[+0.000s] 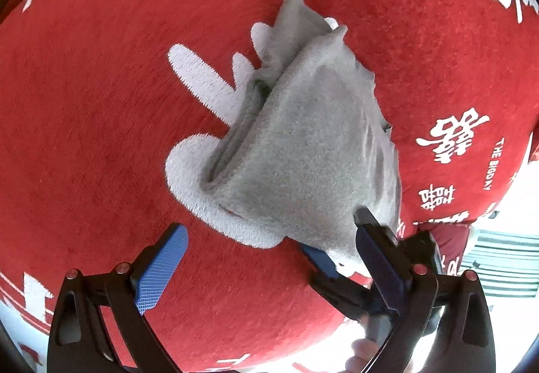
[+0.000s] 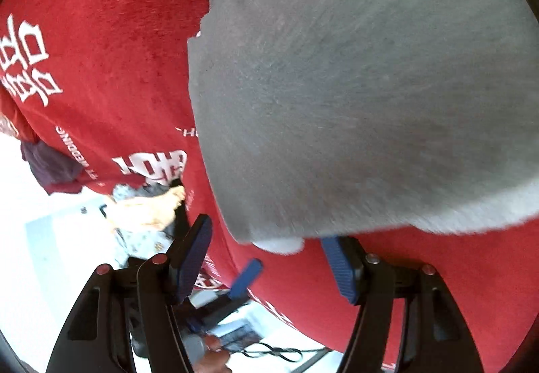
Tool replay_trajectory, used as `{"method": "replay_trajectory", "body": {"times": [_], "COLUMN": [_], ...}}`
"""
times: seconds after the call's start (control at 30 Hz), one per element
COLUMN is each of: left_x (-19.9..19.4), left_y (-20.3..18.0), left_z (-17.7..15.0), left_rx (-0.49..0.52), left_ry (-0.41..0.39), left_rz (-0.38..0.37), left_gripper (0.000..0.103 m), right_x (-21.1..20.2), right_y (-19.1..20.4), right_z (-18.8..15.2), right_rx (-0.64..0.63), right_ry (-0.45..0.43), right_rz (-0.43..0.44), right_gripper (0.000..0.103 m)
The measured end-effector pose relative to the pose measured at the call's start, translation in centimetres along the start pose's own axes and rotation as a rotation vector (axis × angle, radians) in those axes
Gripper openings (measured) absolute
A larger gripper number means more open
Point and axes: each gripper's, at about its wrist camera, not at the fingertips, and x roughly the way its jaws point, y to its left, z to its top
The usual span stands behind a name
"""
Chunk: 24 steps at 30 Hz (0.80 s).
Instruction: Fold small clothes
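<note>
Here the small grey garment (image 1: 303, 137) lies in the middle of the left wrist view on a red cloth (image 1: 101, 103) with white lettering; the cloth serves as a soft working surface. The garment is doubled over itself, with stacked edges along its left side and a loose upper layer rumpled at the right, so it looks part-folded rather than finished.

The left gripper (image 1: 269, 223) sits at the bottom of that view with its jaws wide apart; the left pad rests clear of the garment over bare red cloth, while the right finger's tip meets the garment's lower right corner. Nothing is pinched; the wide stance seems meant to straddle the near hem.

In the right wrist view the grey garment (image 2: 353, 86) fills the upper right, with its pale fuzzy hem hanging just above the gap of the right gripper (image 2: 266, 231); these jaws also stand apart, with no pad pressing on the fabric. A blue finger of the left gripper shows low between them, so the two tools crowd the same corner.

Probably both are lining up on the near edge, to take it at two points and carry it over evenly; the risk is catching the red cloth (image 2: 101, 53) along with the hem, or the fingers fouling each other.
</note>
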Motion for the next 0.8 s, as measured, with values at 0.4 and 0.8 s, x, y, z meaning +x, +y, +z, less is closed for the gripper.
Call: {"method": "replay_trajectory", "body": {"times": [0.4, 0.8], "left_x": [1.3, 5.8], "left_y": [-2.5, -4.5], "left_z": [-0.3, 2.2], "left_rx": [-0.049, -0.107], "left_ry": [-0.027, -0.062], "left_rz": [-0.105, -0.212], "left_gripper": [0.101, 0.101], "right_x": [-1.5, -1.5], "right_y": [3.6, 2.9], "right_z": [2.0, 1.5], "right_rx": [-0.026, -0.043], "right_ry": [0.009, 0.078], "right_rz": [0.073, 0.039], "right_gripper": [0.008, 0.008]}}
